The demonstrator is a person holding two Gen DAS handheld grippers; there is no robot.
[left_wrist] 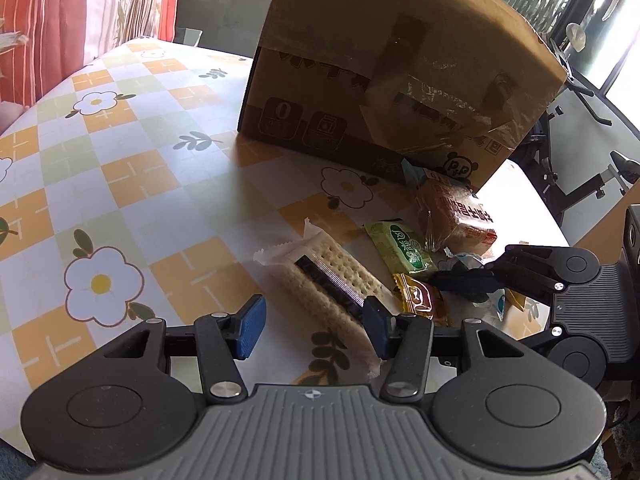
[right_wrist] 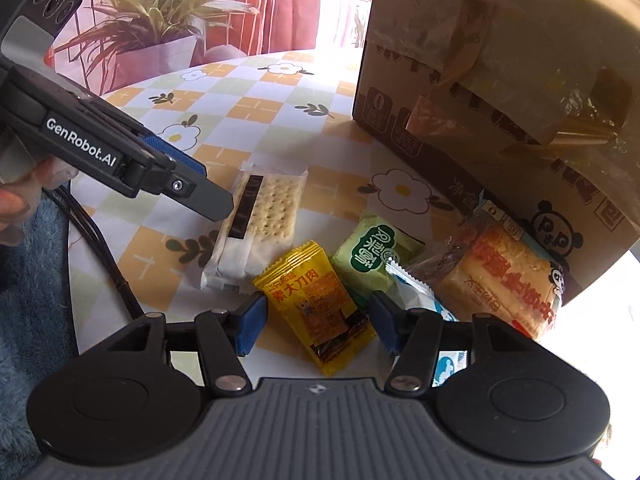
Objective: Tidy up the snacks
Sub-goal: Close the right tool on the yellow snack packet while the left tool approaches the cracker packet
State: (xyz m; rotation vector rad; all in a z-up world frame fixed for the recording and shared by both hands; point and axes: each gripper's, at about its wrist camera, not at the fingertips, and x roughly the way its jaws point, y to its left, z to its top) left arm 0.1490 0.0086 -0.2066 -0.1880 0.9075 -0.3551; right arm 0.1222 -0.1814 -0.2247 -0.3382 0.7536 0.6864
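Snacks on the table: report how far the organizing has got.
Done: nothing visibly; the cracker pack, yellow packet, green packet and bread pack lie loose beside the cardboard box. In hand: nothing; the left gripper and right gripper are open, over the cracker pack and yellow packet. Left: every snack.

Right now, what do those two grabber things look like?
Both look alike: the left gripper and right gripper have black hinged arms, silver rivets, ribbed grey bodies and blue ribbed finger pads. The left one's side reads GenRobot.AI in white, with black cables beneath.
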